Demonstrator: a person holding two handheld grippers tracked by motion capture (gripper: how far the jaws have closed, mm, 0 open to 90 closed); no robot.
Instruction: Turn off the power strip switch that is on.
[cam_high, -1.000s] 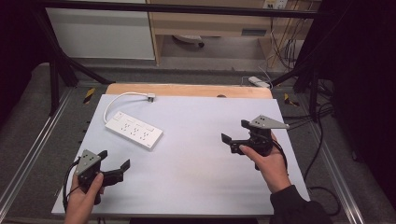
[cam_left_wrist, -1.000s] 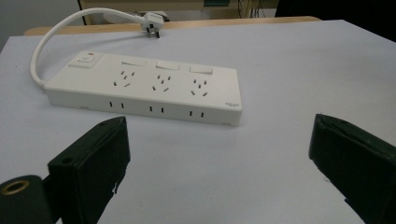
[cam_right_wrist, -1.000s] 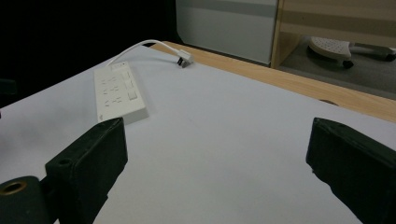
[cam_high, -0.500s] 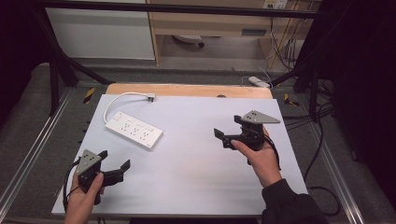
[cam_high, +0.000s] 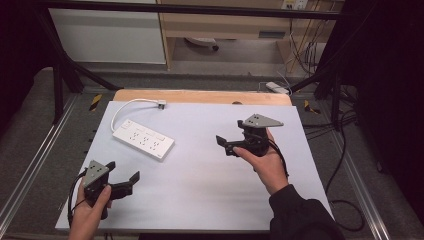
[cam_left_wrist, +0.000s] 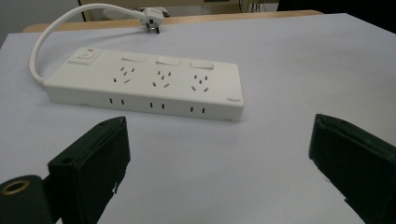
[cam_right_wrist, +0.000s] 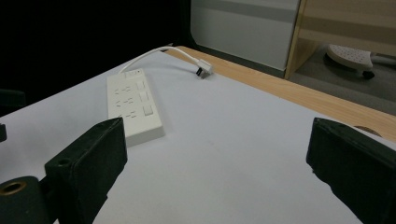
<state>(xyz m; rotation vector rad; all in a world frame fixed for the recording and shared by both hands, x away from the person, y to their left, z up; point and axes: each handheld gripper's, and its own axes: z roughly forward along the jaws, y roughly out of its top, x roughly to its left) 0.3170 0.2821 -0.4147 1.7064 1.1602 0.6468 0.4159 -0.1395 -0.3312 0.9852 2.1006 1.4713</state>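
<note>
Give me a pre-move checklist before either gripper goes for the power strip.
1. Left gripper open and empty: ok, jaws spread wide.
2. Right gripper open and empty: ok.
3. Power strip lying flat on the table, sockets up: ok.
4. Neither gripper touching the strip: ok, both stand apart from it.
5. Plug unplugged, cord clear of both grippers: ok, plug lies loose near the table's far edge.
6. Switch position: cannot tell.

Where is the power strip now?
In the high view, the power strip lies on the table's left half, its plug near the far edge.
</note>
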